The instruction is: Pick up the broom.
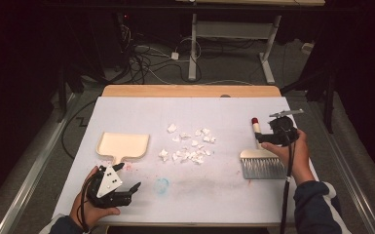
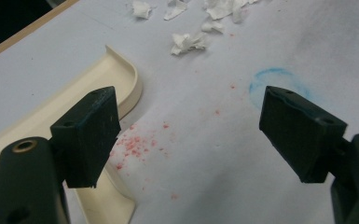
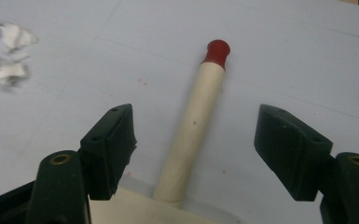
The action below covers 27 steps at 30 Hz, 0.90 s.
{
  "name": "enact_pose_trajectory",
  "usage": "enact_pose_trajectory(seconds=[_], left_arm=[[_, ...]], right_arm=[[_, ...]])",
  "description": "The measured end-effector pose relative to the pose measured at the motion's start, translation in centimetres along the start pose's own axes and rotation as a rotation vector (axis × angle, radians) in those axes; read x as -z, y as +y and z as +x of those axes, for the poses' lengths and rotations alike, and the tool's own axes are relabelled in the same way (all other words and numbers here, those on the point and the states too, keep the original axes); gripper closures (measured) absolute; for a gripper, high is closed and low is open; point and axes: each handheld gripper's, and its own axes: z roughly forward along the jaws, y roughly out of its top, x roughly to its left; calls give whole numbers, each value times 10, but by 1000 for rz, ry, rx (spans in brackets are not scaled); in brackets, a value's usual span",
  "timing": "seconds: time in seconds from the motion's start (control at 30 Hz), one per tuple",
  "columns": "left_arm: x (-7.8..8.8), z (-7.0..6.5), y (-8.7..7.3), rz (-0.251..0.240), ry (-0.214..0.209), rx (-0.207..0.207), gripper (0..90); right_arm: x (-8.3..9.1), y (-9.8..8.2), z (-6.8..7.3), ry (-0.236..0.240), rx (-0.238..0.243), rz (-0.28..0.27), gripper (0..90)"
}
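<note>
Hovering my right gripper (image 3: pixel 193 149) over the brush (image 1: pixel 262 158) at the right side of the table (image 1: pixel 126 109), jaws apart and straddling the handle (image 3: pixel 196 121) without touching it, nothing clamped yet. In the right gripper view the cream handle is running up between the two black jaws, red tip (image 3: pixel 217 50) pointing away from me, clear gap on both sides. In the high view the brush is lying flat, grey bristles (image 1: pixel 264 168) toward me, handle pointing to the far edge, and my right gripper (image 1: pixel 272 138) is sitting over the handle just above the brush head. My left gripper (image 1: pixel 127 179) is resting near the front left of the table, jaws wide apart, holding nothing. In the left gripper view its left jaw is hanging over the stem of the dustpan (image 2: pixel 121 79) and the right jaw is sitting beside a blue ring mark (image 2: pixel 279 77) on the sheet; red specks (image 2: pixel 135 144) are scattered between them. The dustpan (image 1: pixel 123 145) is lying flat at the left, mouth facing away from me, stem toward my left gripper. Paper scraps (image 1: pixel 189 145) are lying loose mid-table, between dustpan and brush, well apart from both grippers. Floor cables (image 1: pixel 146 61) are lying beyond the far edge.
</note>
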Motion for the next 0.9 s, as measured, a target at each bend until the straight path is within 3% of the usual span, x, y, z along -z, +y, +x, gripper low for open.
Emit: enact_pose_trajectory(seconds=[0.13,0.33,0.43,0.57,0.77,0.9], left_arm=[[-1,1,0,8,-2,0,195],[-2,0,0,7,-5,-10,195],[-2,1,0,12,-9,-12,195],[-1,1,0,7,-12,-8,195],[-2,1,-1,15,-19,-11,195],[-1,1,-1,12,-16,-11,195]], right_arm=[[-23,7,6,-42,1,59,341],[-49,8,4,-72,-54,145,392],[-55,7,0,-79,-83,170,425],[-59,6,-4,-44,-116,188,493],[-59,8,-2,-22,-130,202,631],[-60,11,1,-38,-142,214,657]])
